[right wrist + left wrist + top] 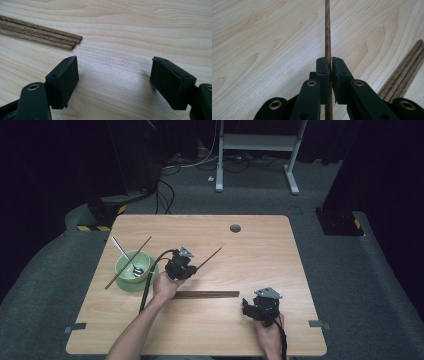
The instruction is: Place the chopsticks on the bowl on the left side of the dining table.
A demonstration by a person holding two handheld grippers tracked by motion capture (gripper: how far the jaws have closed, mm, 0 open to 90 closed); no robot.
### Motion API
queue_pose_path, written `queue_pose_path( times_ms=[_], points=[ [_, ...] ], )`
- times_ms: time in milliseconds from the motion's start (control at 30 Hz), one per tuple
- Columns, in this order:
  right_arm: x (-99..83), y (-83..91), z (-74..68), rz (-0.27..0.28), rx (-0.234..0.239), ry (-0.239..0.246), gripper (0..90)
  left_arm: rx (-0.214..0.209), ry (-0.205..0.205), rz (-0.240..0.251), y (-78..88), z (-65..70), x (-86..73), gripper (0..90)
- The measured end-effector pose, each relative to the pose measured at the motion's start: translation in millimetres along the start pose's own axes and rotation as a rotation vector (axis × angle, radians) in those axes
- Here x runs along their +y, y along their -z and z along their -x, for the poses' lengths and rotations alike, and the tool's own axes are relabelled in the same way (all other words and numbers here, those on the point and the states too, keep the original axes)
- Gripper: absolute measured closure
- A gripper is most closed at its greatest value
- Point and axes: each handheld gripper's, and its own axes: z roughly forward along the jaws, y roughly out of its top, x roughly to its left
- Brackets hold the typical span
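My left gripper [186,268] is shut on a dark wooden chopstick [210,258] that points up and to the right above the table. In the left gripper view the chopstick [327,30] runs straight between the closed pads [322,71]. A bundle of chopsticks [207,294] lies flat at mid-table, also visible as chopsticks [37,36] and at the right edge [405,67]. My right gripper [248,306] rests near the bundle's right end, jaws wide open [113,80] with nothing between them. A green bowl [133,270] holds a spoon [125,256]; another chopstick [127,263] leans across it.
The wooden table [250,245] has a dark round grommet [235,228] near its far edge. Tape marks [75,326] sit at the front corners. A white desk frame [257,142] and cables stand on the carpet beyond.
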Motion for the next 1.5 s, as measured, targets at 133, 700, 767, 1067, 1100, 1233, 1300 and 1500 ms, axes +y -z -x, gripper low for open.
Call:
queue_pose_path(
  times_ms=[133,700,767,1067,1100,1233,1300,1500],
  points=[
    [0.0,0.0,0.0,0.000,0.000,0.000,22.1,-0.003,-0.014,0.008,2.2,2.8,0.7,83.9],
    [0.0,0.1,-0.1,0.000,0.000,-0.001,22.1,-0.016,-0.009,0.035,18.6,0.7,-1.5,83.9],
    [0.0,0.1,-0.1,0.000,0.000,-0.001,22.0,-0.019,-0.007,0.035,20.1,0.0,-2.0,83.9],
    [0.0,0.0,0.0,0.001,0.000,0.000,22.1,-0.017,-0.011,0.043,28.7,-1.6,-2.9,83.9],
    [0.0,0.0,0.0,0.001,0.000,0.000,22.0,-0.018,-0.008,0.045,29.4,-1.8,-3.1,83.9],
    [0.0,-0.1,0.0,0.001,0.000,0.000,22.1,-0.012,-0.009,0.046,32.2,-3.0,-3.1,83.8],
    [0.0,0.0,-0.1,0.000,0.000,-0.001,22.0,-0.015,-0.009,0.050,34.1,-3.0,-3.8,83.9],
    [0.0,0.0,0.0,0.000,0.000,0.000,22.1,-0.005,-0.005,0.058,38.9,-6.2,-6.3,83.8]
  ],
)
